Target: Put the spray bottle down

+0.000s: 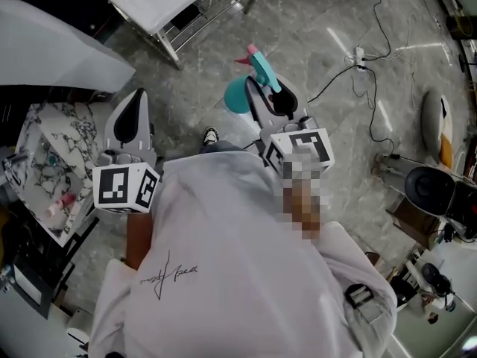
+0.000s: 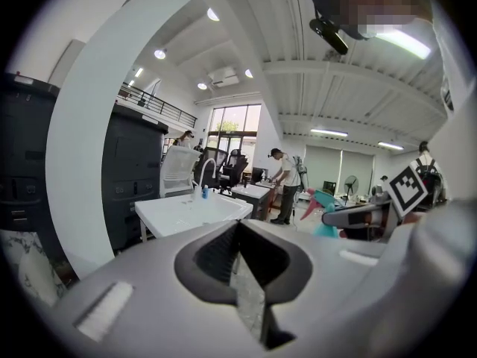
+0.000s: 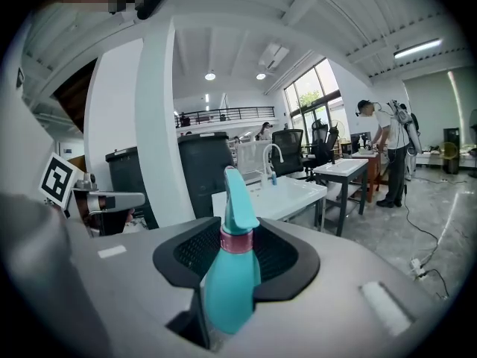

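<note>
Right grey two-jaw tool [image 3: 232, 239] clamped on upright teal plastic spray bottle [image 3: 231, 286] with pink collar; left grey tool [image 2: 237, 227], jaws pressed together; grey marble floor [image 1: 320, 43] below.

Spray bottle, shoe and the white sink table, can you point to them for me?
spray bottle [image 3: 227, 293], right gripper view, on its teal body.
shoe [image 1: 211, 135], head view, on its toe.
white sink table [image 2: 186, 211], left gripper view, on its white top.
</note>
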Tool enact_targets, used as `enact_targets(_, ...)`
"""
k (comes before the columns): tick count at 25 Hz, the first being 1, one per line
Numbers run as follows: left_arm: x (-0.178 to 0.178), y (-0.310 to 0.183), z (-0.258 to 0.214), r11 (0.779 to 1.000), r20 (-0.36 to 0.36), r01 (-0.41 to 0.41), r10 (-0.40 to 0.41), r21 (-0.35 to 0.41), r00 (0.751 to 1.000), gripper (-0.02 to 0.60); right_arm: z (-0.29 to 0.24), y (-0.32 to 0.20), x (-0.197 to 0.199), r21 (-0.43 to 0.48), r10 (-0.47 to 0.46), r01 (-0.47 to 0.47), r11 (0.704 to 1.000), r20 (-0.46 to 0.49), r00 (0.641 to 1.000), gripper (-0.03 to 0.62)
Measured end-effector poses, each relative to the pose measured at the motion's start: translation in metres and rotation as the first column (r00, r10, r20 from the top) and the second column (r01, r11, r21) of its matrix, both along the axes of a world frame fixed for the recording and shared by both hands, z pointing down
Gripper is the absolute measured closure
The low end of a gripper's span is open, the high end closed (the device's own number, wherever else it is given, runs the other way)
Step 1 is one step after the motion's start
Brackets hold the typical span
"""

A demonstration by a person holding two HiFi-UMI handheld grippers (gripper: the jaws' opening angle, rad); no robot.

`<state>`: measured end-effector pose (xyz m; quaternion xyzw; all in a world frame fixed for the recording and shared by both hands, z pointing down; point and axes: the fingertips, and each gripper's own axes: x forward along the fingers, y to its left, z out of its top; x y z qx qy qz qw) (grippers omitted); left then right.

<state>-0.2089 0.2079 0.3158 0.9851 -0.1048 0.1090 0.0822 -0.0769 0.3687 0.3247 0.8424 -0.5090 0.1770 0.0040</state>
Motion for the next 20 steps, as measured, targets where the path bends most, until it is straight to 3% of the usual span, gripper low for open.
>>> enact_targets(10,0.03,0.006,0.003,1.0,0.016,-0.002,0.002,-0.013,1.0,0.575,0.003,-0.002,0.026,-0.004,-0.017,0.017,1.0,0.014,1.0,0.464)
enact_targets(20,0.074,-0.027,0.015,0.999,-0.012,-0.013,0.012,-0.041,1.0,0.575,0.012,-0.037,0.061,-0.034,-0.031,0.032,0.999,0.005,0.999,0.464)
